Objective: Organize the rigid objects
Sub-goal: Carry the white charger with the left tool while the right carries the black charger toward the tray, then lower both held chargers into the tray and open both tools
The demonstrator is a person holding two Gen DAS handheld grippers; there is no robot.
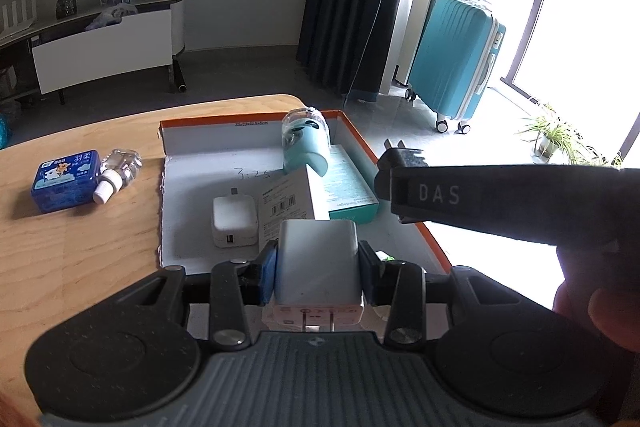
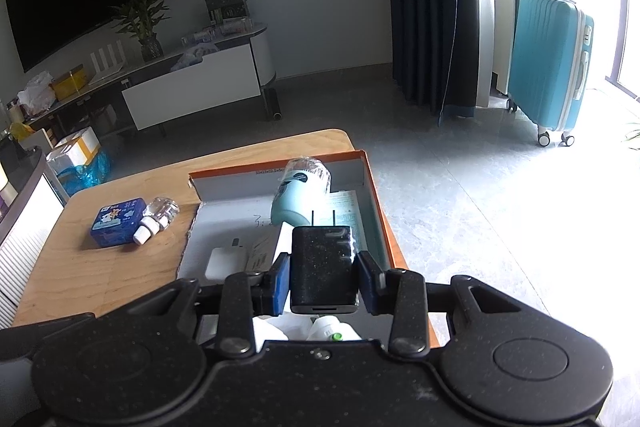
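My left gripper (image 1: 318,261) is shut on a white charger block (image 1: 318,259), held above the near end of an orange-rimmed cardboard box (image 1: 352,125). My right gripper (image 2: 324,269) is shut on a black plug adapter (image 2: 323,263) with its prongs pointing away, above the same box (image 2: 374,187). The right gripper and its black adapter (image 1: 400,161) also show at the right of the left wrist view. In the box lie a small white charger (image 1: 234,221), a white carton (image 1: 288,199), a teal carton (image 1: 350,187) and a teal bottle in plastic wrap (image 1: 306,143).
On the wooden table (image 1: 80,247) left of the box lie a blue tin (image 1: 66,181) and a clear small bottle with a white cap (image 1: 120,169). The table's far and right edges drop to grey floor. A teal suitcase (image 1: 456,59) stands beyond.
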